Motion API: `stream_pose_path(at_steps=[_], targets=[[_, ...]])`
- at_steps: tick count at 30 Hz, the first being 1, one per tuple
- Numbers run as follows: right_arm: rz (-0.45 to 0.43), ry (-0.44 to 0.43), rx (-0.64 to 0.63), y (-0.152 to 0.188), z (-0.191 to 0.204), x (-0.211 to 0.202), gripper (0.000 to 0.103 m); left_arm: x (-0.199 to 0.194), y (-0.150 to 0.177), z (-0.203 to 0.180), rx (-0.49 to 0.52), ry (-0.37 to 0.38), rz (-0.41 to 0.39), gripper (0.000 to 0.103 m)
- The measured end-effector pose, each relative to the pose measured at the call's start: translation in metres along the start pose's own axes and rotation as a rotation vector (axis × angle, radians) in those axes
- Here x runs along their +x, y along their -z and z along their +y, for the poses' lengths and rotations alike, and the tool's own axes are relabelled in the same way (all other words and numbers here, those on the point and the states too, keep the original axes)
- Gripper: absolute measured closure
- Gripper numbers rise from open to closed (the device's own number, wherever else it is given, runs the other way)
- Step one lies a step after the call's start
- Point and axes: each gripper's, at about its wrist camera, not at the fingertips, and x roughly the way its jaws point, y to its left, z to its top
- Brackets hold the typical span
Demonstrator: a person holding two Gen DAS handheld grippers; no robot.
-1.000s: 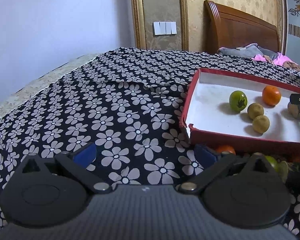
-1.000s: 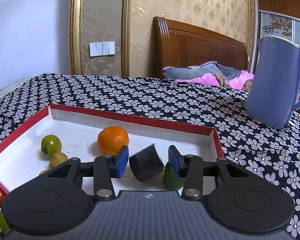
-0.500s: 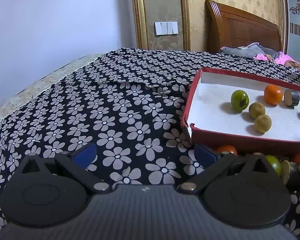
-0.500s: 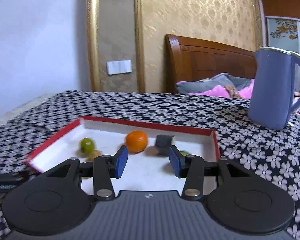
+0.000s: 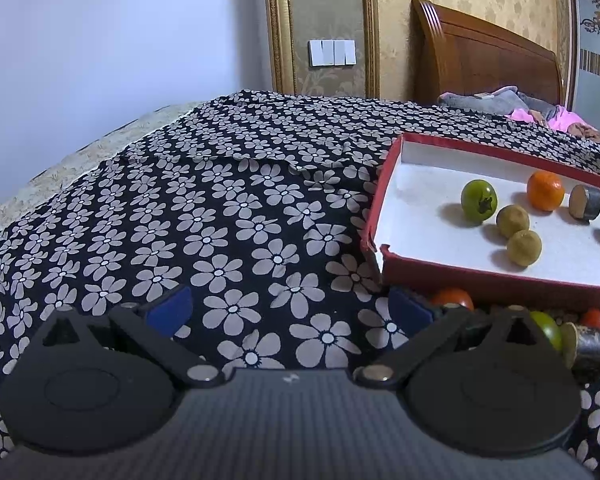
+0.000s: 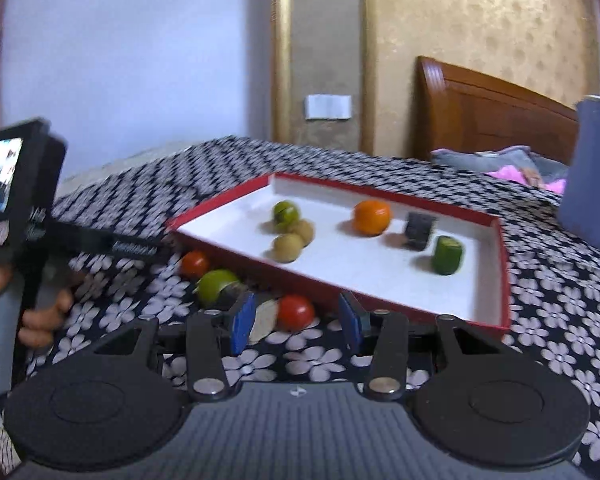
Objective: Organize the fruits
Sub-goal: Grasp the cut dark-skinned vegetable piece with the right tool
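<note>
A red tray with a white floor (image 5: 384,208) (image 6: 340,286) lies on the flowered cloth. It holds an orange (image 6: 372,217), a green tomato (image 6: 286,211), two brown round fruits (image 6: 288,247), a dark cut piece (image 6: 419,230) and a green cut piece (image 6: 446,255). In front of the tray lie a red tomato (image 6: 295,313), a second red tomato (image 6: 195,263), a green fruit (image 6: 216,286) and a dark cut piece (image 5: 590,346). My right gripper (image 6: 296,326) is open and empty, just before the red tomato. My left gripper (image 5: 290,312) is open and empty over the cloth, left of the tray.
A blue kettle (image 6: 594,172) stands right of the tray. The left hand-held gripper unit (image 6: 16,200) shows at the left in the right wrist view. A wooden headboard (image 5: 488,60) and bedding are behind. The flowered cloth (image 5: 220,208) stretches far left.
My right gripper has pulled back out of the tray, leaving the dark cut piece there, and moved left and down toward the fruits in front of the tray. The left gripper has barely moved.
</note>
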Motion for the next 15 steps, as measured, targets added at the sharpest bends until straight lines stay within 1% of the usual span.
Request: stream_pose_path(at_steps=[2, 6, 10, 12, 15], targets=[[0.013, -0.025, -0.010, -0.001, 0.005, 0.005, 0.058, 0.000, 0.000, 0.001, -0.005, 0.002, 0.001, 0.000], [0.019, -0.046, -0.054, 0.001, 0.025, 0.012, 0.058, -0.002, 0.000, 0.002, -0.015, 0.003, 0.003, 0.000], [0.018, 0.000, -0.128, -0.001, 0.041, 0.023, 0.058, -0.002, 0.000, 0.003, -0.023, 0.007, 0.006, 0.000], [0.037, 0.003, -0.166, -0.003, 0.045, 0.030, 0.058, -0.002, 0.000, 0.003, -0.024, 0.009, 0.006, 0.000], [0.071, 0.039, -0.234, -0.005, 0.047, 0.044, 0.057, -0.002, 0.000, 0.003, -0.027, 0.008, 0.007, 0.000]])
